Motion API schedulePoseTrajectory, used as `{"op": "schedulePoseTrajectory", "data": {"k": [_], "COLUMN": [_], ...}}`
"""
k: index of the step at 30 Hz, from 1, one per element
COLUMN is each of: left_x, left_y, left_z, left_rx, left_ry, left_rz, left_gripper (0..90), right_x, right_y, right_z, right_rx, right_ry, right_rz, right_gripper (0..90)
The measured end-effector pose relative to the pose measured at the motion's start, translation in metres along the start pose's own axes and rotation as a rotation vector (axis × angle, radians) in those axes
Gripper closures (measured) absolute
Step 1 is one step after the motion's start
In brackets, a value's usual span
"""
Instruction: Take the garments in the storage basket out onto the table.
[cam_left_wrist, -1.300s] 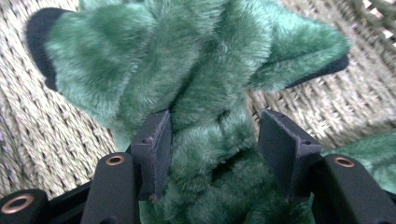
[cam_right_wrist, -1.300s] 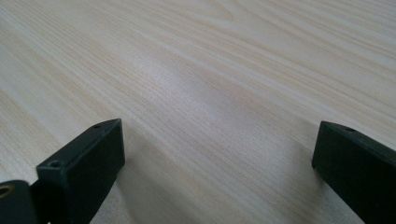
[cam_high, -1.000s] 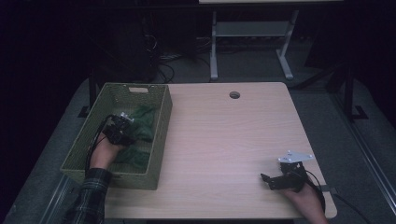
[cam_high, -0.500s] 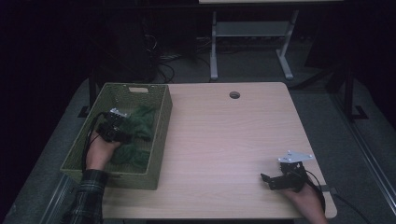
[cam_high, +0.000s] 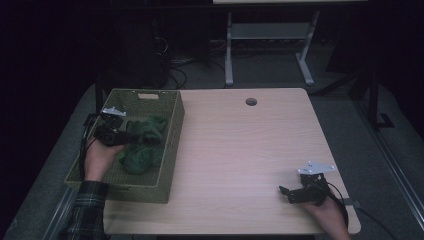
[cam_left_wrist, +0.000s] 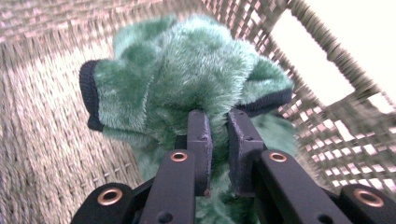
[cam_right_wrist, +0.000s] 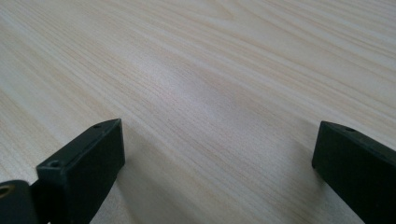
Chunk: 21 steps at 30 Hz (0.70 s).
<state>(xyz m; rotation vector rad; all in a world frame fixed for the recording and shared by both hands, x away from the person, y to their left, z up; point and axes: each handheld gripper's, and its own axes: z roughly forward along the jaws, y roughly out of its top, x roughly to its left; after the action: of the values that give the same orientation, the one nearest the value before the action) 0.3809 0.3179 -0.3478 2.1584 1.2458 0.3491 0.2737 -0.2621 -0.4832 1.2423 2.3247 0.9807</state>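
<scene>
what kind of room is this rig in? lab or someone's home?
Probably a lab or test room: a bare light wooden table with a cable hole, loose cables on the dark floor behind, and a white metal stand frame. Nothing homelike except the green woven basket.

You are working at a pale wood-grain counter (cam_high: 240, 150) with a round cable hole (cam_high: 251, 102) near its far edge. Around it lies grey floor (cam_high: 350, 115). Beyond, your room falls into darkness; a light-coloured metal stand (cam_high: 265, 45) with two legs and a crossbar is near the back, with cables (cam_high: 180, 60) tangled on the floor beside it.
</scene>
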Motion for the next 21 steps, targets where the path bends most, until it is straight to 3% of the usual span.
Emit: {"op": "schedulePoseTrajectory", "data": {"k": [14, 21], "left_x": [-0.008, -0.014], "left_y": [0.019, 0.031], "left_z": [-0.038, -0.055], "left_rx": [-0.135, -0.175], "left_ry": [-0.069, -0.072], "left_rz": [0.0, 0.02], "left_gripper": [81.2, 81.4], "right_x": [0.0, 0.0], "right_y": [0.0, 0.0], "right_z": [0.0, 0.0], "right_rx": [0.0, 0.0], "right_ry": [0.0, 0.0], "right_rz": [0.0, 0.0], "right_gripper": [2.0, 2.0]}}
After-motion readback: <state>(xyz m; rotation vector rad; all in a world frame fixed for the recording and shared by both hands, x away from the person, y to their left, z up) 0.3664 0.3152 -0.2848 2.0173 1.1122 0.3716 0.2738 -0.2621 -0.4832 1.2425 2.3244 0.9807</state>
